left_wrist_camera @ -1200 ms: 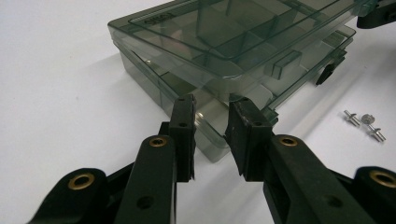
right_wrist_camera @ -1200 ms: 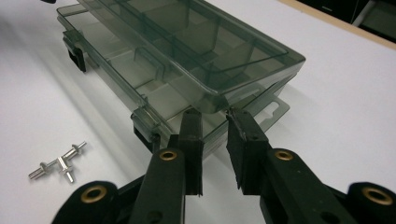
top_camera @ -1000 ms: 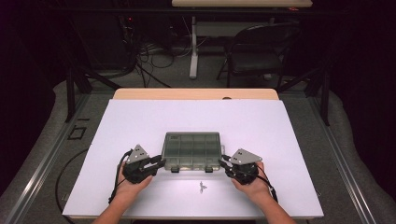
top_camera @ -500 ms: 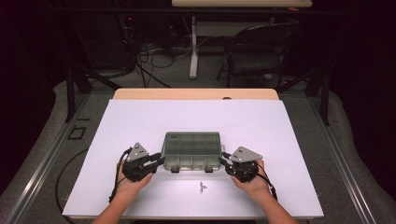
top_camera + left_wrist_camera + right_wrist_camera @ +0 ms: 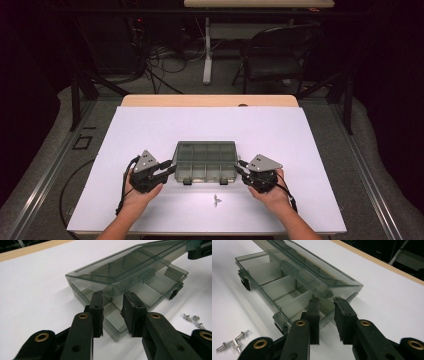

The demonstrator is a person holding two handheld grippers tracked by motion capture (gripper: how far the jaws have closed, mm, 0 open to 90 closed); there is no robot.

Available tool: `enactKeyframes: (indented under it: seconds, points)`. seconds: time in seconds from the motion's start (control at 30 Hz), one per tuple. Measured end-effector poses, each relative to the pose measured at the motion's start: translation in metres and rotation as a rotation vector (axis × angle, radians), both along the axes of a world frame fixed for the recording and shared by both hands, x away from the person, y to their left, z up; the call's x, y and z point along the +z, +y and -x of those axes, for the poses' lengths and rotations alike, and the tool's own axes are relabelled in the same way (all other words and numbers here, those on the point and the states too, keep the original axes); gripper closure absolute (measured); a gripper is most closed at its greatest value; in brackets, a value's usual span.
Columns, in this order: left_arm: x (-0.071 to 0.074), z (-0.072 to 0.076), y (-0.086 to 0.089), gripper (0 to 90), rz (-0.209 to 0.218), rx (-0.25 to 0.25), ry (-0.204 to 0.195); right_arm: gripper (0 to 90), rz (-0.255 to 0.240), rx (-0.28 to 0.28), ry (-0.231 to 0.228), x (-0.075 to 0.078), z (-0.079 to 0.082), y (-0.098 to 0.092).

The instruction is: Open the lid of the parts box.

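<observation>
At the frame's lower middle, both tools, left (image 5: 169,170) and right (image 5: 241,171), jaws parted, lifted the box lid (image 5: 130,265); next it probably needed swinging fully open.

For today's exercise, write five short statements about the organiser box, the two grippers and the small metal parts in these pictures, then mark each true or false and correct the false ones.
1. The lid of the grey plastic box is lifted partway off its base. True.
2. The left gripper and the right gripper sit at opposite ends of the box. True.
3. The small metal screws lie inside a compartment. False: they lie on the white table, in front of the box.
4. The compartments in view are full of parts. False: they look empty.
5. Both grippers' jaws are spread. True.
</observation>
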State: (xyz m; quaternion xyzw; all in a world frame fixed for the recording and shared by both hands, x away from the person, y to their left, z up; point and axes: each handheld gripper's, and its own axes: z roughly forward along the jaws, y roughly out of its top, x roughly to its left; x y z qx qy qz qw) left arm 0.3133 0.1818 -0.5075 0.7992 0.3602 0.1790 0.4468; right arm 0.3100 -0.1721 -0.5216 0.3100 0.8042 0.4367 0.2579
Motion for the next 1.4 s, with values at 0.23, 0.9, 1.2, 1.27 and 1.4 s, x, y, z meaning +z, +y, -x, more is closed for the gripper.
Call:
enactKeyframes:
  seconds: [0.23, 0.9, 1.2, 1.27, 1.4]
  points:
    - [0.01, -0.008, -0.002, 70.6, 0.02, 0.026, 0.004, 73.8, 0.013, -0.019, -0.001, 0.009, -0.004, 0.002]
    - [0.032, -0.026, -0.009, 69.0, -0.046, 0.041, -0.012, 76.5, 0.028, -0.021, -0.044, 0.04, -0.025, 0.004]
    - [0.039, -0.037, -0.011, 70.2, -0.037, 0.055, -0.004, 77.1, 0.032, -0.031, -0.028, 0.049, -0.037, 0.006]
    - [0.041, -0.04, -0.011, 70.9, -0.034, 0.058, 0.001, 77.2, 0.033, -0.031, -0.024, 0.05, -0.04, 0.006]
    - [0.044, -0.045, -0.01, 72.7, -0.027, 0.063, 0.008, 77.9, 0.028, -0.033, -0.003, 0.054, -0.046, 0.006]
